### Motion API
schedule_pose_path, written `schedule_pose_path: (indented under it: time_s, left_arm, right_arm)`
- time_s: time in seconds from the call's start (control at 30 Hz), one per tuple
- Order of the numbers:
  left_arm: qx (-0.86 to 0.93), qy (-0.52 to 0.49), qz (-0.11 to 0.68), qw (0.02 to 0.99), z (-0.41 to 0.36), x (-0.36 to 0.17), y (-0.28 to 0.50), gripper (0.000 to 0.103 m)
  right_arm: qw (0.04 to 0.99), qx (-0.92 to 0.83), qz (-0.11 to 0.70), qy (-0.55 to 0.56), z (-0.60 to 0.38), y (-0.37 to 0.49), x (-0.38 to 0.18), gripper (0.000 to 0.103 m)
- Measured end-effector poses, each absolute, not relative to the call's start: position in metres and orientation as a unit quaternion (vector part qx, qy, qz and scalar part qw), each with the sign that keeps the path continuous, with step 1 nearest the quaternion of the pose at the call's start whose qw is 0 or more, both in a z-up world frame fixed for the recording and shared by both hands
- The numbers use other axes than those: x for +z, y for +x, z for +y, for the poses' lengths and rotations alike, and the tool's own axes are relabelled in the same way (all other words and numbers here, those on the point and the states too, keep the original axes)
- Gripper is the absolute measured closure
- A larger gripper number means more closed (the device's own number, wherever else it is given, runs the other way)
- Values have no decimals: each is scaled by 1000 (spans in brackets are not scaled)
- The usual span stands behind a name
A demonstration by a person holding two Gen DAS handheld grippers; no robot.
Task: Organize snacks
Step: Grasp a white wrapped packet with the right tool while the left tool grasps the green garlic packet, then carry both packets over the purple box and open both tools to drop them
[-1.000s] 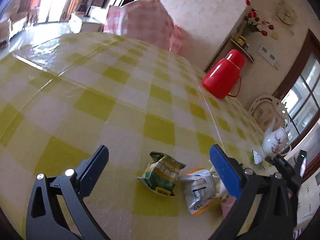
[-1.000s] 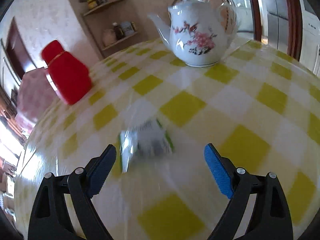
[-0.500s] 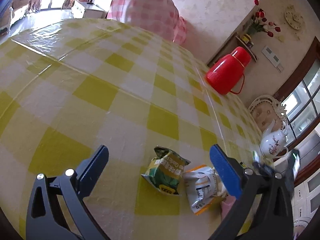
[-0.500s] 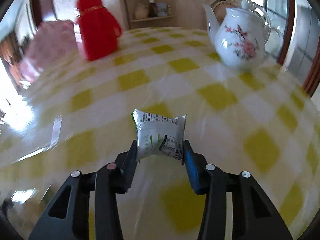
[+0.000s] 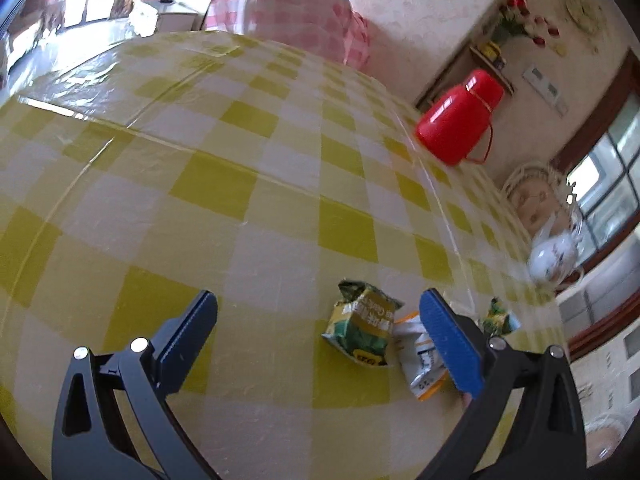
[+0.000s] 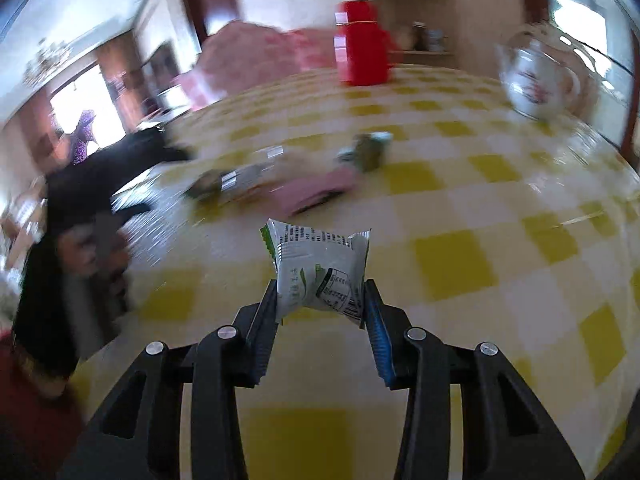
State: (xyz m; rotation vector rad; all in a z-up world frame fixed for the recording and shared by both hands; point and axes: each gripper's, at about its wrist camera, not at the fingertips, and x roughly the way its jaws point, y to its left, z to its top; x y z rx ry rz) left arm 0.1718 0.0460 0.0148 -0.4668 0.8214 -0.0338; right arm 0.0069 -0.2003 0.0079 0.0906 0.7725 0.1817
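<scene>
White-and-green snack packet (image 6: 320,272) sits clamped between your right gripper (image 6: 322,300) jaws, lifted off the checked counter (image 6: 452,264); a second ago it lay there, jaws wide. Your left gripper (image 5: 320,320) jaws stand apart, empty.

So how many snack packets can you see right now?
5, perhaps more hidden: white packet held in the right gripper; on the table, green packet, white-orange packet, small green packet and pink packet.
</scene>
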Motion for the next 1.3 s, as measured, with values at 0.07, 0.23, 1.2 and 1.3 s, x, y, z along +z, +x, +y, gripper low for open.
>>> schedule_pose_path:
  time_s: [0.07, 0.23, 1.2, 1.3]
  left_arm:
    - [-17, -184, 404, 896, 33, 13, 174, 2]
    - [-6, -95, 429, 898, 5, 4, 183, 2]
    - [-43, -60, 389, 918, 3, 33, 111, 62]
    - [-43, -61, 382, 921, 3, 35, 95, 62]
  right_arm:
    - [918, 108, 379, 42, -189, 1, 7, 62]
    - [912, 126, 389, 47, -180, -3, 4, 61]
    - [920, 118, 373, 34, -193, -3, 10, 61]
    - [920, 119, 371, 33, -193, -3, 10, 61]
